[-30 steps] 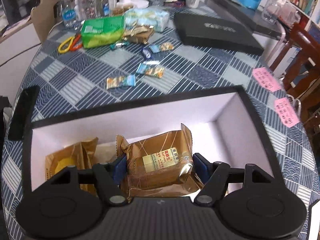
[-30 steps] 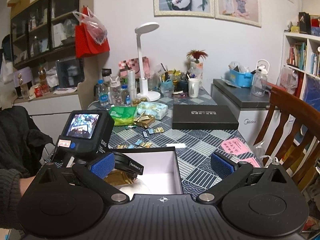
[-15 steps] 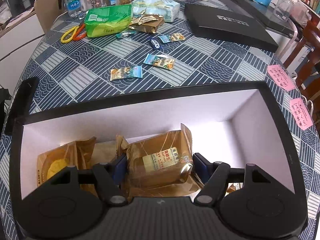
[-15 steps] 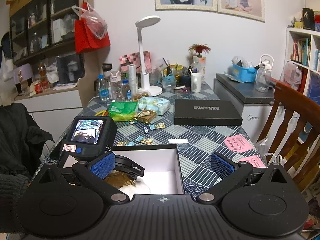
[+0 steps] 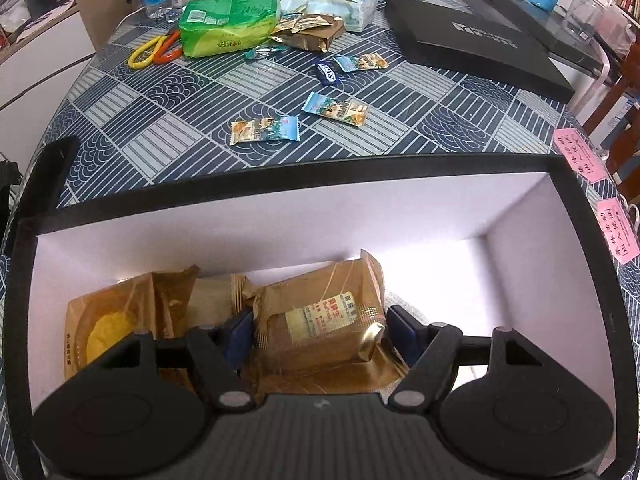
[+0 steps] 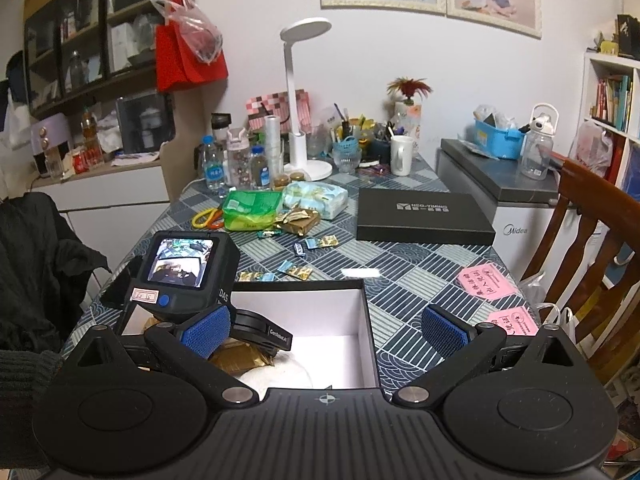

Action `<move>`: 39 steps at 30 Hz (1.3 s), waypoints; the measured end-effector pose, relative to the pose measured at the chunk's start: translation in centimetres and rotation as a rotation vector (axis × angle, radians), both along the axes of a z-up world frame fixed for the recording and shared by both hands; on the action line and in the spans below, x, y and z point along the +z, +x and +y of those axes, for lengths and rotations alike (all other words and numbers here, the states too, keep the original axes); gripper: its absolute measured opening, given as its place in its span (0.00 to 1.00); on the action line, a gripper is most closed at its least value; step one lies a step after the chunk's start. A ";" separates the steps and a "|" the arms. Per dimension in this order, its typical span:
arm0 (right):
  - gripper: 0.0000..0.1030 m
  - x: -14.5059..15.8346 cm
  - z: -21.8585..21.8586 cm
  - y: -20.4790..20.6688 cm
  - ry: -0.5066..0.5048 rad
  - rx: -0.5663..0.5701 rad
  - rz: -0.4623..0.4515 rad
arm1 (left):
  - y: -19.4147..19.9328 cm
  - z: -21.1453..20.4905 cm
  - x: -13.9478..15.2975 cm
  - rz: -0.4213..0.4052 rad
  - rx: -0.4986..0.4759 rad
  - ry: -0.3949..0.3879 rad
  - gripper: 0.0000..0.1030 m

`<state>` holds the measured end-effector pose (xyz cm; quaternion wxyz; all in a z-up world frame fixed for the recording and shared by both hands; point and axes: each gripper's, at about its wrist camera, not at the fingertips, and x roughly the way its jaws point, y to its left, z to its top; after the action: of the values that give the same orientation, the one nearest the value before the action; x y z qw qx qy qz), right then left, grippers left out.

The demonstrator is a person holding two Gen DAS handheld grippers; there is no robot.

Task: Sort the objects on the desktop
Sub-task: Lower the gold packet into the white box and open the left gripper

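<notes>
Left wrist view: the left hand-held gripper [image 5: 318, 330] sits lower inside the box [image 5: 360, 166] than a second ago, so the white walls fill more of the picture and the far rim has slid up the frame. Its blue pads bracket the gold snack packet [image 5: 320, 320]; the left pad touches the packet's edge, the right pad stands just beside the crumpled corner, and I cannot tell whether the packet is truly clamped. The packet lies on the box floor over another gold wrapper, with a yellow pastry packet [image 5: 108, 328] to its left, as before. Beyond the box, on the tabletop [image 5: 168, 120], lie two candy wrappers [image 5: 265, 129], a small blue sweet [image 5: 327, 73], a green bag [image 5: 228, 24], yellow and orange scissors [image 5: 154, 50] and a black lid [image 5: 472, 40], none of them shifted.

Right wrist view: the right hand-held gripper [image 6: 324, 326] hangs above the near rim of the box [image 6: 366, 320], its pads spread wide and holding nothing, much as it was earlier. Only here does the left gripper's camera body [image 6: 184, 276] show, dipped into the box's left side, along with the white lamp [image 6: 300, 92] and a wooden chair [image 6: 592, 240] to the right.
</notes>
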<state>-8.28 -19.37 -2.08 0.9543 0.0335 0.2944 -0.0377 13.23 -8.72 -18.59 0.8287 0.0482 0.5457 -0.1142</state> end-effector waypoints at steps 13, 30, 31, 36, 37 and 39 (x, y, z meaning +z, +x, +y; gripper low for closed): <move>1.00 0.2 0.5 -0.4 -0.018 0.004 -0.005 | -0.4 0.2 0.9 0.004 0.005 -0.029 0.89; 1.00 1.4 2.7 -0.3 -0.079 0.063 -0.017 | -4.8 5.5 12.0 -0.265 0.033 -0.011 0.99; 1.00 1.5 2.9 -0.2 -0.081 0.071 -0.017 | -5.1 6.0 12.7 -0.287 0.040 0.003 0.99; 1.00 2.2 4.1 0.2 -0.074 0.122 -0.018 | -6.4 8.4 15.5 -0.343 0.090 0.045 1.00; 1.00 2.4 4.3 0.3 -0.069 0.136 -0.017 | -6.5 8.8 15.8 -0.337 0.099 0.056 1.00; 1.00 2.7 4.7 0.5 -0.053 0.161 -0.018 | -6.6 9.6 16.3 -0.328 0.115 0.080 1.00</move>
<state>-7.78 -14.70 0.63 0.9575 -0.0153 0.2864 0.0319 6.62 0.93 -2.26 0.9092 0.0678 0.4092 -0.0356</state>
